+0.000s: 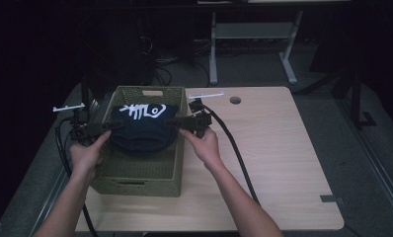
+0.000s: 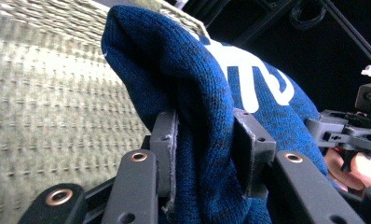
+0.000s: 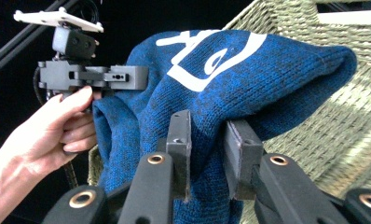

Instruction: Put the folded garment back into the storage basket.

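While I held the blue beanie (image 1: pixel 142 129) over the basket (image 1: pixel 135 170), my left gripper (image 2: pixel 207 140) pinched one side. My right gripper (image 3: pixel 207 140) clamped the other, apparently its rim.

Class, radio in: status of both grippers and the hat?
Left gripper shut on hat. Right gripper shut on hat. Hat held over basket. Nothing in the way.

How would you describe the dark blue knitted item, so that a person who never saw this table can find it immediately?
Start at the light wooden table and go to the green woven basket on its left part. Over the open basket, the dark blue knitted hat is stretched between the left tongs and the right tongs. It is the only cloth item, and it carries a large white printed design.
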Available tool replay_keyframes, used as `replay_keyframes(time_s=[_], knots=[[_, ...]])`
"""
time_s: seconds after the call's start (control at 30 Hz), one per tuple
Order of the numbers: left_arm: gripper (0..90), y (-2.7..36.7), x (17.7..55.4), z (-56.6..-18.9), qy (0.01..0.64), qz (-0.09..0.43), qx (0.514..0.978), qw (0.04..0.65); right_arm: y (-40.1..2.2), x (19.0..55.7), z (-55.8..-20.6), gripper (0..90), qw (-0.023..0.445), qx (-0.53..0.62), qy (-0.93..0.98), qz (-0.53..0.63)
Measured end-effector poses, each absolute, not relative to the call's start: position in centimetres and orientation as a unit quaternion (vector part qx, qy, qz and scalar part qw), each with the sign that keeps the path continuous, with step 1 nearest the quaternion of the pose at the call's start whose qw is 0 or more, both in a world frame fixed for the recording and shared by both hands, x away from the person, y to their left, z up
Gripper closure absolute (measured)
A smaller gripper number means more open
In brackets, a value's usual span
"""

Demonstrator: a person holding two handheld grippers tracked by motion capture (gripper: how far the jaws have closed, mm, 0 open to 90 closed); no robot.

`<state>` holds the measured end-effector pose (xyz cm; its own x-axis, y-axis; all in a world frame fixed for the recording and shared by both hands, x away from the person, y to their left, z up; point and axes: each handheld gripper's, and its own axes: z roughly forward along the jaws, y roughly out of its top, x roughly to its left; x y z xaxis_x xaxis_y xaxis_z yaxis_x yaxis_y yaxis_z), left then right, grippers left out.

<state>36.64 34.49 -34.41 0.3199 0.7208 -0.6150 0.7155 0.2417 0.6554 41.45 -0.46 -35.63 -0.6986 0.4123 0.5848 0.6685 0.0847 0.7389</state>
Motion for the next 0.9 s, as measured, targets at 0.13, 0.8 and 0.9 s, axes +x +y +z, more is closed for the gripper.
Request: replay_keyframes(time_s=[0.13, 0.8, 0.9], knots=[[62.8, 35.3, 36.5, -35.2, 0.592, -0.001, 0.606, 0.532, 0.5, 41.4, -36.1, 73.3, 0.114, -0.373, -0.731, -0.559], [61.9, 36.7, 36.6, -36.5, 0.623, 0.003, 0.596, 0.506, 2.9, 41.3, -38.1, 72.6, 0.102, -0.386, -0.744, -0.536], [60.6, 36.6, 36.6, -36.6, 0.623, -0.002, 0.595, 0.507, 2.9, 41.3, -38.6, 72.1, 0.101, -0.389, -0.744, -0.534]])
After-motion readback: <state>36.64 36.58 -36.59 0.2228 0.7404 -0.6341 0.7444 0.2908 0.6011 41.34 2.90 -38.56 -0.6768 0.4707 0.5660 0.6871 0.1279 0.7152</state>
